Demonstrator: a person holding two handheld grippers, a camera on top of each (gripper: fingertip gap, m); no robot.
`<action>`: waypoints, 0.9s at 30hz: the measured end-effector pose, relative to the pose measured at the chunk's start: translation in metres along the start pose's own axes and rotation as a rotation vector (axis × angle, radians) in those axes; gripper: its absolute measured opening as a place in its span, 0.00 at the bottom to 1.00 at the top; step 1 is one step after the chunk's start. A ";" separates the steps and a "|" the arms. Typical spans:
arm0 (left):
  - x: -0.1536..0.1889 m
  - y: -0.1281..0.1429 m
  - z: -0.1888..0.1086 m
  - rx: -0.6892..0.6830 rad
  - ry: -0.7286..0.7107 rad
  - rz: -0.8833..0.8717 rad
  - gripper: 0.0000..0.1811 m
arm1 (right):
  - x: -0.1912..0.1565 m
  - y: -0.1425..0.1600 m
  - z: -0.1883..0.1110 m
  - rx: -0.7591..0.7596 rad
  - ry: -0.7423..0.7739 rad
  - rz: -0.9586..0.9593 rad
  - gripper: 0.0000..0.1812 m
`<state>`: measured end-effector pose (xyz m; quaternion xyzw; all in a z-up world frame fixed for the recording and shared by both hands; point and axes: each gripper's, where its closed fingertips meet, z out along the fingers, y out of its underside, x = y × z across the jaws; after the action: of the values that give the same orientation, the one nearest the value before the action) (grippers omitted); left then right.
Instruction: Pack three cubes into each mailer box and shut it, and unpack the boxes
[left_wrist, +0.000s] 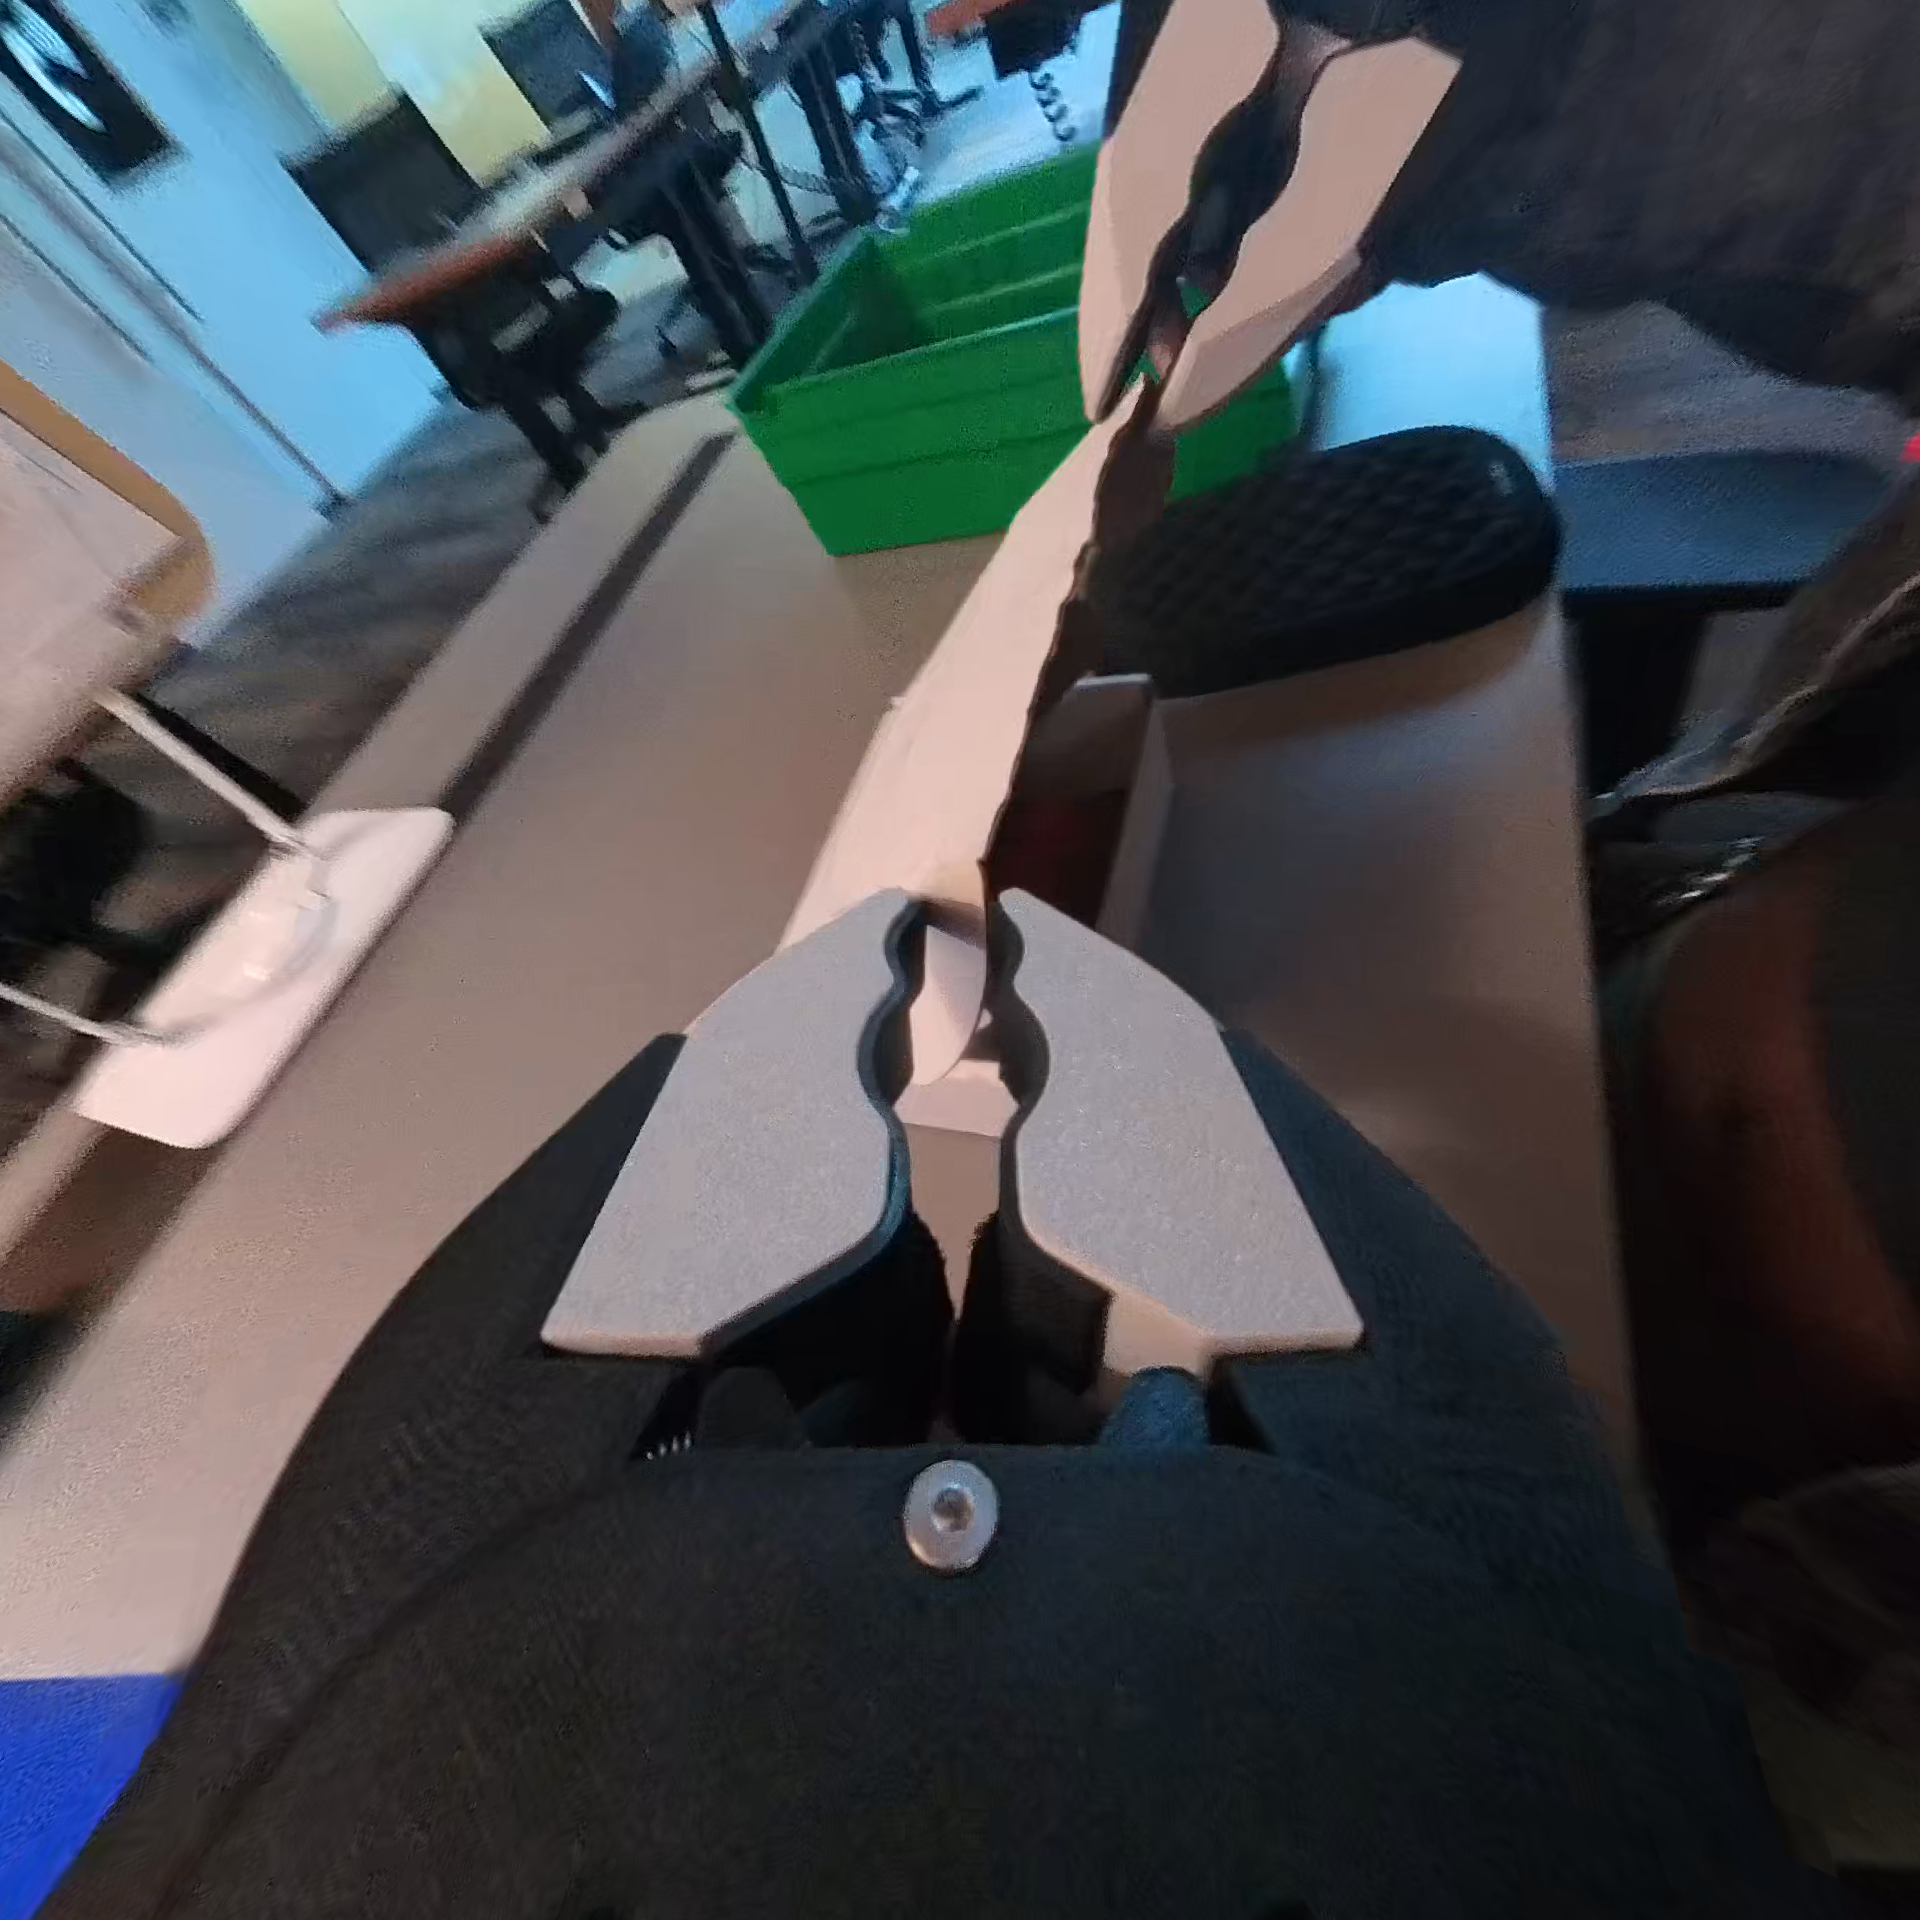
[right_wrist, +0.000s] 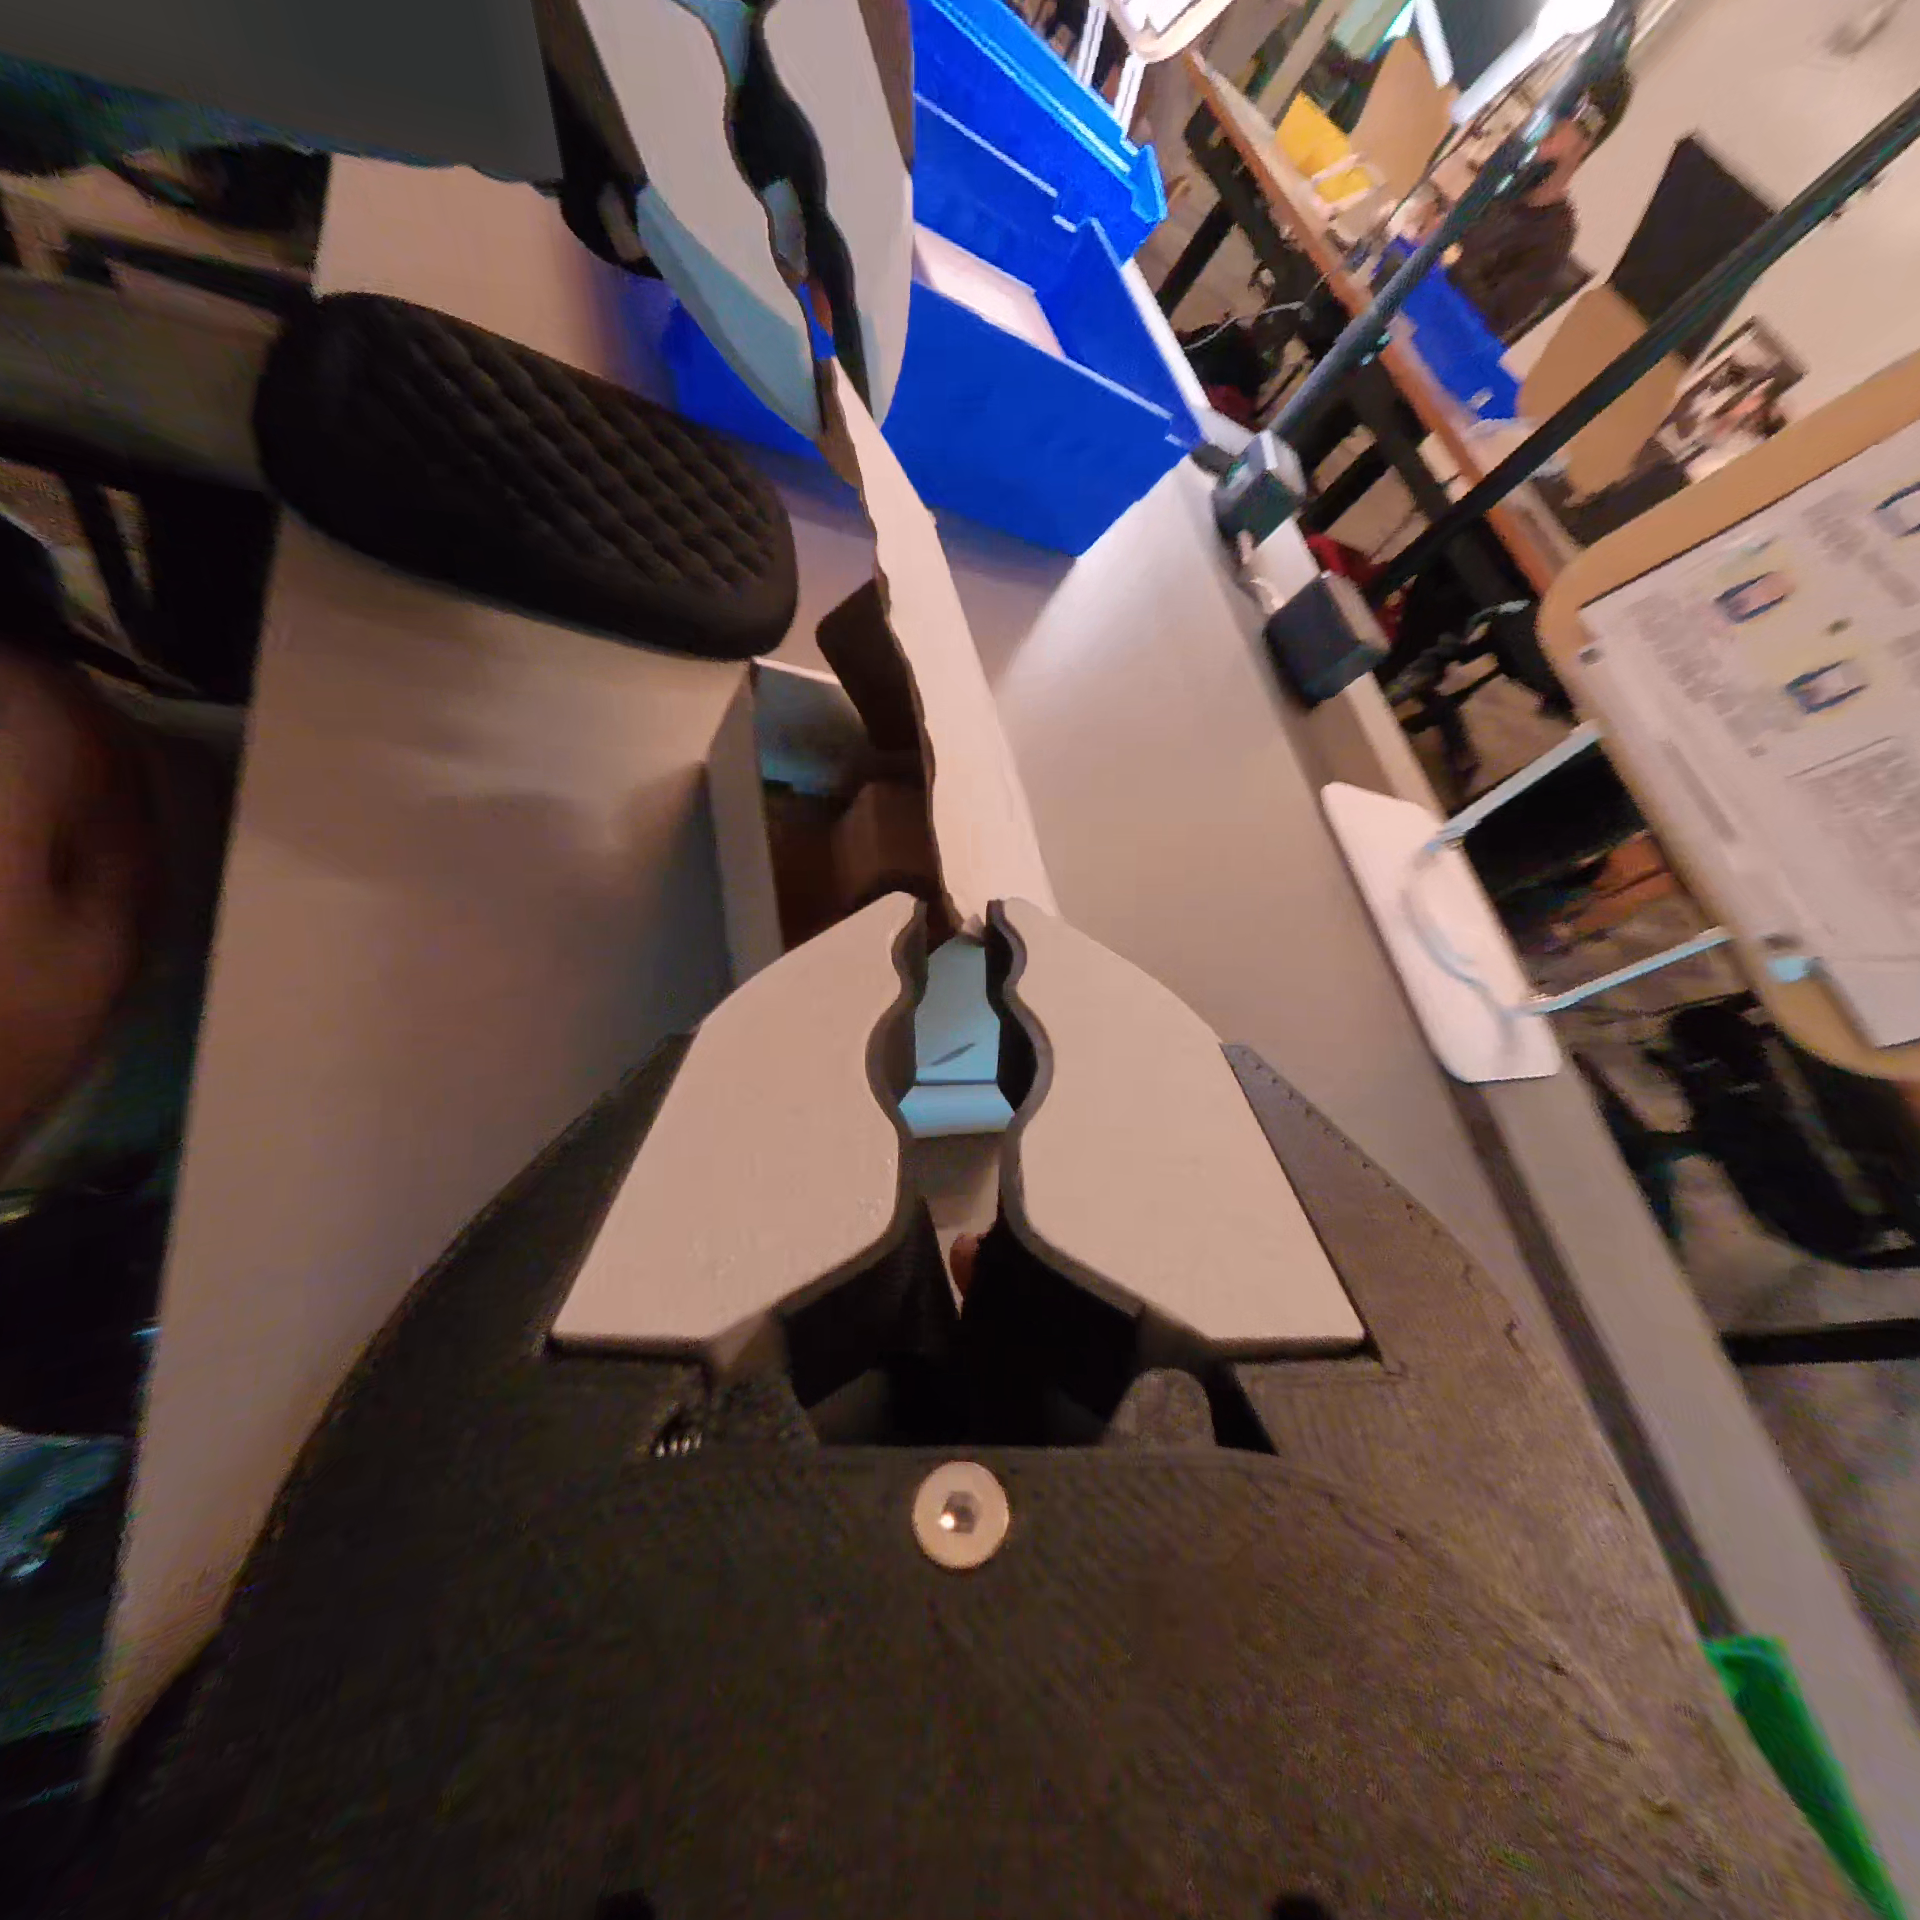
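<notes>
Both my tongs are pinching the lid (left_wrist: 940, 748) of the box (left_wrist: 1127, 790) from opposite ends: left tongs (left_wrist: 961, 914), right tongs (right_wrist: 956, 920), over the desk (left_wrist: 582, 831).

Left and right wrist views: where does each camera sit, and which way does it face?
Left wrist view: sits on the left tool, facing along the white cardboard lid edge towards the green plastic bin; the right tool shows opposite.
Right wrist view: sits on the right tool, facing the blue plastic bin; the left tool shows opposite.
Shared: the lid edge, both tools and the black mesh pad.
</notes>
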<state>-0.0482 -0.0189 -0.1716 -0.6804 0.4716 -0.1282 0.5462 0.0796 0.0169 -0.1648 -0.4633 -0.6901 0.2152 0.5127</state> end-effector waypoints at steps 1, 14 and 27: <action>0.003 0.001 0.000 -0.002 0.025 -0.037 0.06 | -0.003 0.002 0.000 -0.008 -0.023 0.035 0.06; 0.045 0.051 0.015 -0.161 0.178 -0.172 0.06 | -0.045 0.042 0.014 -0.133 -0.218 0.226 0.05; 0.045 0.060 0.003 -0.146 0.172 -0.172 0.48 | -0.043 0.056 -0.001 -0.119 -0.181 0.264 0.39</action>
<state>-0.0529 -0.0500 -0.2403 -0.7427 0.4644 -0.1978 0.4400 0.1060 0.0059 -0.2294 -0.5581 -0.6782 0.2803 0.3873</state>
